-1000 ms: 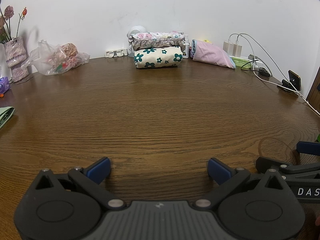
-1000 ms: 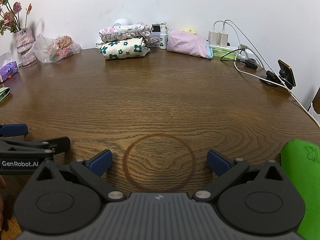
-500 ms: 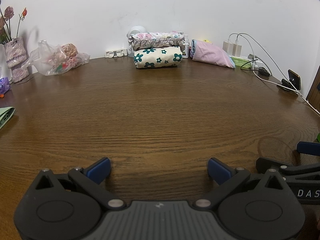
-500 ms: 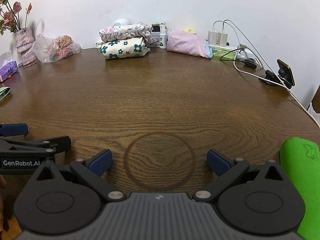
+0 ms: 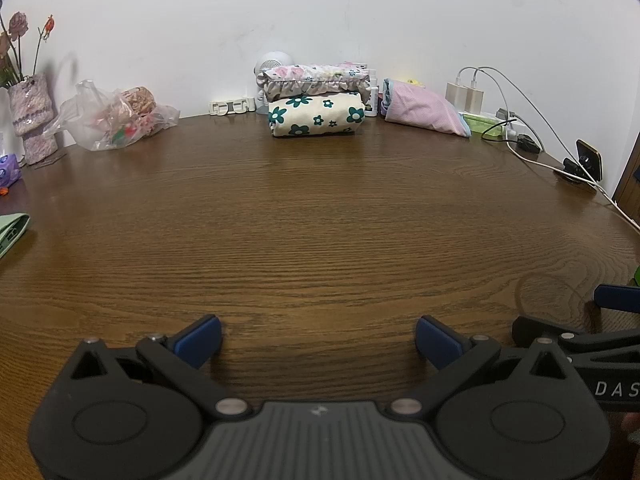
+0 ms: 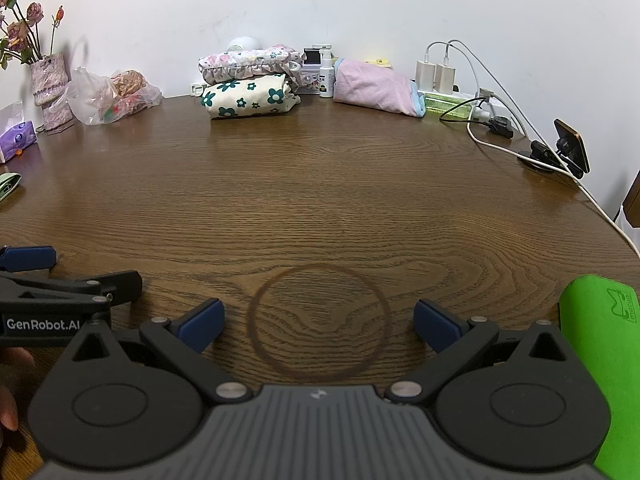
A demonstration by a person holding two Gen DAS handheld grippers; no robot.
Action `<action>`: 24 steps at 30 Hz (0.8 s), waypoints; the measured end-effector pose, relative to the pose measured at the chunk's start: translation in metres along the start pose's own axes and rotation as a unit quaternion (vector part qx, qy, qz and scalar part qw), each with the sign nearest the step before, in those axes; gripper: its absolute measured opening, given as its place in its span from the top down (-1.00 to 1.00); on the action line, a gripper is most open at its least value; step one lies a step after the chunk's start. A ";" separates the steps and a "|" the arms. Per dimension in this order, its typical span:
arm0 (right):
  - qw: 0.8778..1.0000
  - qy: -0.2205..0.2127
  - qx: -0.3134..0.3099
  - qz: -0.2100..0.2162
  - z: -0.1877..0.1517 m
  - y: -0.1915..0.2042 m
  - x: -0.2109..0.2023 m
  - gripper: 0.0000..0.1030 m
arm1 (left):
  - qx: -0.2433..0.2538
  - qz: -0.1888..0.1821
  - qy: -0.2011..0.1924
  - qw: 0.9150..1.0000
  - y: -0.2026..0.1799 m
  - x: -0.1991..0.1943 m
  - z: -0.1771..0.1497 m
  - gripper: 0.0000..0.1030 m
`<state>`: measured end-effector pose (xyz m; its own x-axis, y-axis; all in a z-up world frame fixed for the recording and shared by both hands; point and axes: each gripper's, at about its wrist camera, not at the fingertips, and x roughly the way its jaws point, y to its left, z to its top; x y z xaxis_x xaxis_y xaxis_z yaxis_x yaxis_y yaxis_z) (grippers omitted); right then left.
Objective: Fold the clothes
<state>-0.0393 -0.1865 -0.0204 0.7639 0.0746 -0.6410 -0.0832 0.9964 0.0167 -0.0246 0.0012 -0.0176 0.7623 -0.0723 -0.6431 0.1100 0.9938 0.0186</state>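
Two folded garments are stacked at the far edge of the wooden table (image 5: 320, 220): a cream one with teal flowers (image 5: 316, 117) (image 6: 250, 98) under a frilled floral one (image 5: 316, 78) (image 6: 248, 65). A folded pink garment (image 5: 424, 112) (image 6: 376, 86) lies to their right. My left gripper (image 5: 318, 338) is open low over the near table, nothing between its fingers. My right gripper (image 6: 316, 322) is open too, over a dark ring mark (image 6: 318, 324). Each gripper shows at the side of the other's view, right gripper (image 5: 616, 298) and left gripper (image 6: 30, 258).
A plastic bag of items (image 5: 116, 118) and a vase of dried flowers (image 5: 32, 114) stand far left. Chargers and cables (image 6: 480, 96) and a phone on a stand (image 6: 572, 146) sit far right. A green cloth (image 6: 600, 344) lies beside my right gripper; a pale green item (image 5: 12, 232) lies left.
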 end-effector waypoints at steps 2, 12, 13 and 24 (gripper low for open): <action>1.000 0.000 0.001 0.000 0.000 0.000 0.000 -0.99 | 0.000 0.000 0.000 1.000 0.000 0.000 0.000 -1.00; 1.000 0.000 0.003 -0.003 0.000 0.002 -0.001 -0.99 | -0.005 0.008 0.000 1.000 0.001 0.000 0.000 -1.00; 1.000 0.000 0.003 -0.003 0.000 0.002 -0.001 -0.99 | -0.005 0.008 0.000 1.000 0.001 0.000 0.000 -1.00; 1.000 0.000 0.003 -0.003 0.000 0.002 -0.001 -0.99 | -0.005 0.008 0.000 1.000 0.001 0.000 0.000 -1.00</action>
<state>-0.0401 -0.1845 -0.0198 0.7643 0.0689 -0.6412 -0.0749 0.9970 0.0178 -0.0247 0.0027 -0.0177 0.7634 -0.0560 -0.6435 0.0906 0.9957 0.0209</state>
